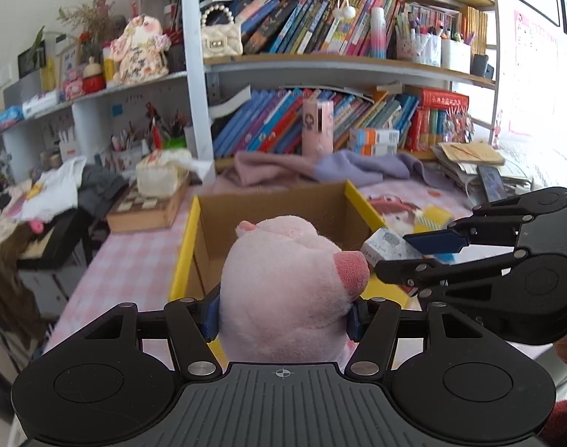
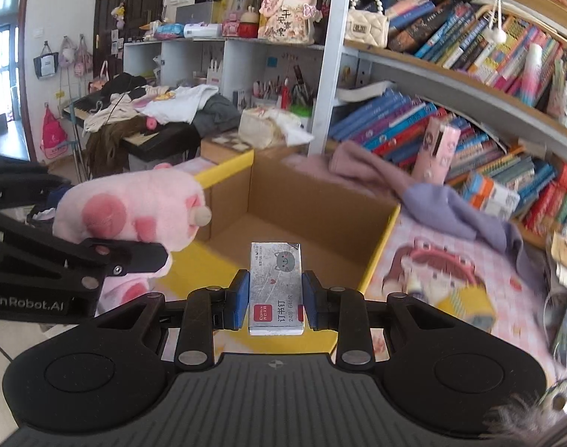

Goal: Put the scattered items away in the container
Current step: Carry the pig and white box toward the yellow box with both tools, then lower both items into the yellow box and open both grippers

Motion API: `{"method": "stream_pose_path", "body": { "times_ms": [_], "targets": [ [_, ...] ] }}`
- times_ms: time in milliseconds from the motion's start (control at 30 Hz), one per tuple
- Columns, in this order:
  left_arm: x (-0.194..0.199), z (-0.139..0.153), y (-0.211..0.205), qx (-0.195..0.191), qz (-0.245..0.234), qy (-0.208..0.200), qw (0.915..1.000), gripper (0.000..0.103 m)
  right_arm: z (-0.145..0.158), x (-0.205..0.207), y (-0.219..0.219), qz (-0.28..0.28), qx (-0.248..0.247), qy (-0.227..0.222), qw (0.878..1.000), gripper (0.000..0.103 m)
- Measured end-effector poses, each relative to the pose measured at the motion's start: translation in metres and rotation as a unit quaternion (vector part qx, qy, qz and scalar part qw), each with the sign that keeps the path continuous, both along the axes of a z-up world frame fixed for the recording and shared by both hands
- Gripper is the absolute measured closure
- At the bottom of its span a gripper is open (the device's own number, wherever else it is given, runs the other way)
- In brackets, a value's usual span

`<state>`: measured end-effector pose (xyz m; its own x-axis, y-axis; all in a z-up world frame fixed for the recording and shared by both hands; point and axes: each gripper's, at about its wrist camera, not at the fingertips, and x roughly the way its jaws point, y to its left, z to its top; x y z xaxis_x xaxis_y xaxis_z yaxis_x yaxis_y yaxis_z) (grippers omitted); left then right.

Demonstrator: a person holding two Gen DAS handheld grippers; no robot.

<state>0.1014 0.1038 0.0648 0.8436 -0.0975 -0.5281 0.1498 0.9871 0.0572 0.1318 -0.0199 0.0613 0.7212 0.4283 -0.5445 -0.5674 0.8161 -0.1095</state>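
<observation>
My left gripper [image 1: 283, 313] is shut on a pink plush pig [image 1: 283, 283], its blue pads pressing the soft body from both sides. From the right wrist view the same pig [image 2: 134, 208] hangs at the left, near the box's near left corner. My right gripper [image 2: 276, 298] is shut on a small silver staple box [image 2: 276, 283] with a grey cat print. In the left wrist view the staple box [image 1: 385, 247] sits between the right gripper's fingers [image 1: 432, 242]. An open cardboard box with yellow flaps [image 1: 276, 205] [image 2: 320, 201] stands just ahead of both grippers; the visible part of its inside shows bare cardboard.
The box rests on a pink checked table cover [image 1: 130, 257]. Behind it lie a pink and purple cloth [image 2: 432, 193] and an upright pink case [image 2: 438, 149]. Bookshelves [image 1: 320, 119] fill the back. A yellow item [image 2: 465, 301] lies right of the box. A chequered box [image 1: 145, 205] stands at the left.
</observation>
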Motion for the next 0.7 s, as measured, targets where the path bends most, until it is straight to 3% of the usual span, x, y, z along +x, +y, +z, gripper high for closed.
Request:
{"method": "stream_pose_path", "body": {
  "times_ms": [200, 367, 500, 700],
  "targets": [
    [0.056, -0.002, 0.003, 0.016, -0.013, 0.017, 0.9996, 0.043, -0.002, 0.051, 0.009, 0.02, -0.023, 0.003, 1.0, 0.075],
    [0.105, -0.019, 0.005, 0.041, -0.029, 0.057, 0.9971, 0.043, -0.02, 0.095, 0.023, 0.057, -0.085, 0.006, 0.995, 0.075],
    [0.143, -0.039, 0.002, 0.075, -0.055, 0.099, 0.9907, 0.043, -0.041, 0.13, 0.039, 0.097, -0.152, 0.007, 0.984, 0.075],
    [0.191, -0.068, -0.003, 0.136, -0.088, 0.164, 0.9731, 0.042, -0.068, 0.174, 0.063, 0.163, -0.237, 0.036, 0.957, 0.075]
  ]
}}
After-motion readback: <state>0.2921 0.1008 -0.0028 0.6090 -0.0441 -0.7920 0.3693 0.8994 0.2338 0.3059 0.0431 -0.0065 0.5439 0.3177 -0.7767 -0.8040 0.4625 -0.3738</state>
